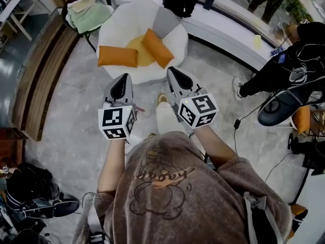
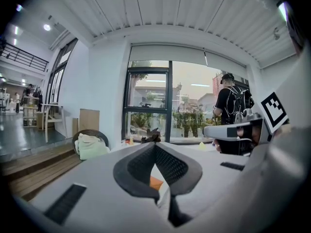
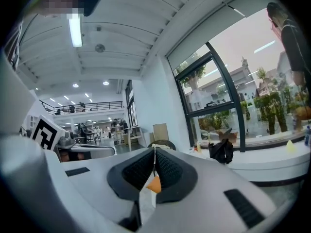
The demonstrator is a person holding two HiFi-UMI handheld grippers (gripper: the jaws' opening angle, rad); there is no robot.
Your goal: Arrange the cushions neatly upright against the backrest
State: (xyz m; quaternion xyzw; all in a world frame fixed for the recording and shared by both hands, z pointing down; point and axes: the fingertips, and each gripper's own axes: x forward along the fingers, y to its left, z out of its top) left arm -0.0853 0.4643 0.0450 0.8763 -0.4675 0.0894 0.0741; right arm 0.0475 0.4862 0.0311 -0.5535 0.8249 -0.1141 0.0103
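Note:
A white armchair (image 1: 114,29) stands on the floor ahead of me. On its seat lie two orange cushions, one flat at the left (image 1: 118,56) and one slanted at the right (image 1: 157,48), over a yellow cushion (image 1: 138,54). A grey cushion (image 1: 166,22) leans against the backrest. My left gripper (image 1: 125,77) and right gripper (image 1: 171,70) hover side by side short of the chair, both shut and empty. A sliver of orange cushion (image 2: 155,182) shows below the shut left gripper (image 2: 155,145), and another orange sliver (image 3: 154,184) below the shut right gripper (image 3: 154,149).
A dark wicker chair with a green blanket (image 1: 89,11) stands left of the armchair. A black bag (image 1: 179,1) sits on the white window ledge (image 1: 223,34). A person in black (image 1: 284,67) crouches at the right. A wooden step (image 1: 40,75) runs along the left, with bags (image 1: 30,192) near it.

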